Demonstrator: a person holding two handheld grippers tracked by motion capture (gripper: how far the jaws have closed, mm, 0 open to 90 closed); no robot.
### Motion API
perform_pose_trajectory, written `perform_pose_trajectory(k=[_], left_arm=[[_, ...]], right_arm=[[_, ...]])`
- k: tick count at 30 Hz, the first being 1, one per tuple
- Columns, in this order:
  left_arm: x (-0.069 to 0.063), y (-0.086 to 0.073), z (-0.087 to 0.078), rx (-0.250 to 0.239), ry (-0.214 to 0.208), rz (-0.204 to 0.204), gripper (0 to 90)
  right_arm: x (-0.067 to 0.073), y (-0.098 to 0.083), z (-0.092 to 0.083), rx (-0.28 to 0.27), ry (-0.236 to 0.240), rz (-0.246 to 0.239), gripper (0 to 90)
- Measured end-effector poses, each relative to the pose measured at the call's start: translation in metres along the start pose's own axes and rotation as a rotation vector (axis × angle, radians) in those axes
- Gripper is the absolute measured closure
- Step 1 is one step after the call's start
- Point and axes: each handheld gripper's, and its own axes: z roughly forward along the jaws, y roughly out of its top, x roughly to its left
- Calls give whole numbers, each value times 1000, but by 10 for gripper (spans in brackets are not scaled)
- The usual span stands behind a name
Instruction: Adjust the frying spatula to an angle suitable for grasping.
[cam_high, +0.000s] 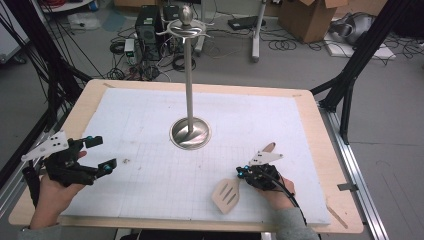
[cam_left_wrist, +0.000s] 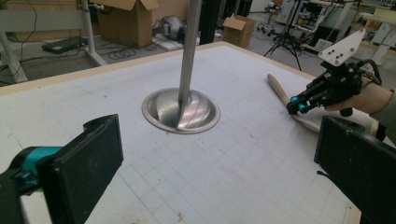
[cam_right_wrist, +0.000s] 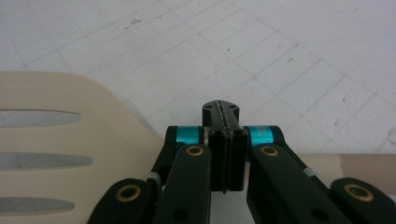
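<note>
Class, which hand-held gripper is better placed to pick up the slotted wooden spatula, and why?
Right. The right hand-held gripper, jaws shut, sits right over the slotted wooden spatula, while the left hand-held gripper is open far across the white gridded mat.

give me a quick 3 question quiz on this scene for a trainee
1. True or false: the left gripper has its jaws wide open with nothing between them.
2. What lies on the mat right by the right gripper? A) a wooden slotted spatula B) a metal ladle C) a whisk
3. What stands near the middle of the mat?

Key
1. True.
2. A, the spatula; its handle runs under the right gripper, whose jaws are shut flat together with nothing visible between the pads.
3. A metal stand: a round base, a tall pole and hooks at the top.
</note>
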Motion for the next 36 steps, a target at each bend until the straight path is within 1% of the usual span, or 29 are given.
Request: perform_pose_trajectory(k=[19, 26, 27, 32, 36], left_arm=[[4, 8, 20, -11, -47, 1, 17], [4, 10, 31, -3, -69, 8, 17], [4, 10, 32, -3, -72, 9, 17], [4, 12, 36, -3, -81, 12, 17], [4, 11, 36, 0, -82, 11, 17]], right_arm=[[6, -17, -20, 0, -6, -14, 900], [8, -24, -28, -4, -8, -16, 900], [8, -25, -29, -5, -9, -23, 900], [10, -29, -33, -7, -6, -13, 900], [8, -31, -33, -23, 2, -16, 900]])
